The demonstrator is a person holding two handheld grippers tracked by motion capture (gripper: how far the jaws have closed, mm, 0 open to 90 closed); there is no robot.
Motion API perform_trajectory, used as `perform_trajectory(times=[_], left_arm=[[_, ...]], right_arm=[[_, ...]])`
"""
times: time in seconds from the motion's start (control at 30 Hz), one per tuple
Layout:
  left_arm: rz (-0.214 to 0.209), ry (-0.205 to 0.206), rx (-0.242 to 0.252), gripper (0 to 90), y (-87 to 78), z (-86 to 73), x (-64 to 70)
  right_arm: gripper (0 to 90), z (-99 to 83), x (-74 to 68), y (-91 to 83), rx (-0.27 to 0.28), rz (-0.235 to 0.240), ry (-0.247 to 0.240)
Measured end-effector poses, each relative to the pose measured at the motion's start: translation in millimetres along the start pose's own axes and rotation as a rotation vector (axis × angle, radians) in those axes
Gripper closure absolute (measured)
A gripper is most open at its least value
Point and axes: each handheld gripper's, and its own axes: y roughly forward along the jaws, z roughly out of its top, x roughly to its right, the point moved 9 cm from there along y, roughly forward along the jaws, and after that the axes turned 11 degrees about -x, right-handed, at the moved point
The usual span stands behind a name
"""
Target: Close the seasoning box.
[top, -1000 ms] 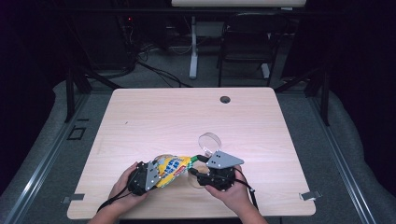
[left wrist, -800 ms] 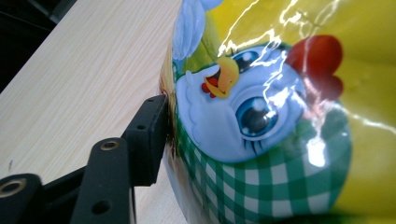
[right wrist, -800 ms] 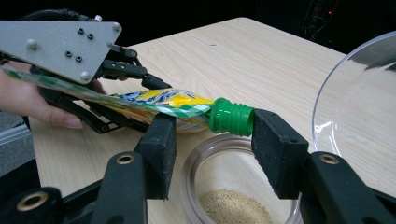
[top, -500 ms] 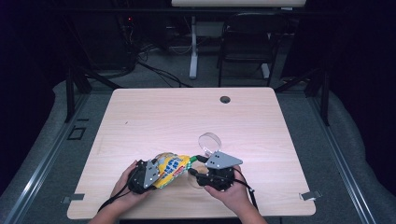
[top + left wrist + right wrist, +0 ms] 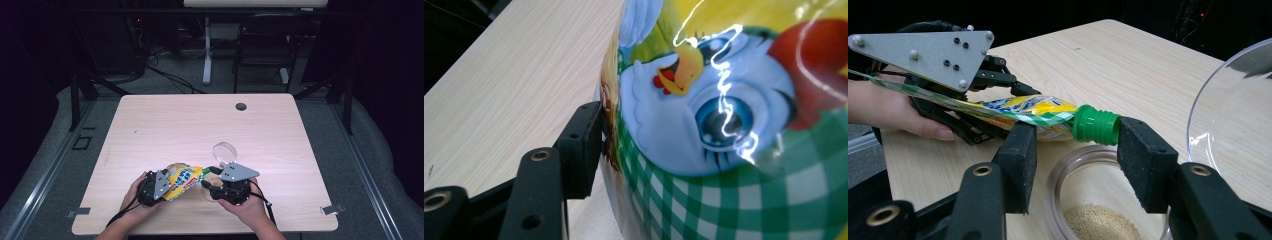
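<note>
Dark floor, cables and chair legs frame a pale wooden table (image 5: 150, 130), and all the work sits at its near edge. At the left, the left gripper (image 5: 159, 186) is clamped on the broad end of a yellow-and-green spouted pouch (image 5: 184, 177); in the left gripper view one black jaw presses against the foil beside a printed cartoon bird, the other jaw hidden behind the pack. The pouch lies stretched sideways between the two tools, its green screw cap (image 5: 1096, 125) pointing toward the right gripper (image 5: 1075, 162). That gripper's jaws stand apart, one on either side of the cap; the right-hand pad looks to touch it, the left-hand one sits just short of the neck, so nothing is gripped yet. Directly beneath the cap and between those jaws stands a small clear round container (image 5: 1083, 175) with tan granules (image 5: 1103, 225) at the bottom. Its clear lid (image 5: 224, 150) lies just beyond the right gripper.

The step in hand is probably seizing the cap to unscrew it. The risks: the pads could close on the soft neck instead of the ribbed cap and slip; the pouch could twist with the cap if the left hold is loose; and a squeeze from the left could spurt contents once the cap loosens. A low right jaw could knock the container.
</note>
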Motion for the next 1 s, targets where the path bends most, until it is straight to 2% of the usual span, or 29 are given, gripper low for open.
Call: perform_trajectory(times=[0.27, 0.73, 0.87, 1.0], left_arm=[[0.039, 0.030, -0.021, 51.4, -3.1, 2.1, 0.8], [0.098, 0.084, -0.049, 53.0, -11.1, 4.6, -4.2], [0.141, 0.110, -0.056, 53.0, -15.6, 5.7, -8.4], [0.165, 0.127, -0.064, 53.1, -18.4, 6.4, -11.5]], right_arm=[[50.5, 0.4, 2.0, -1.7, 0.005, -0.009, 0.005], [50.8, -1.5, 2.7, -3.9, 0.004, -0.005, 0.005], [50.7, -2.0, 2.1, -4.3, 0.005, -0.008, 0.002], [50.7, -2.2, 1.3, -5.2, 0.007, -0.011, -0.001]])
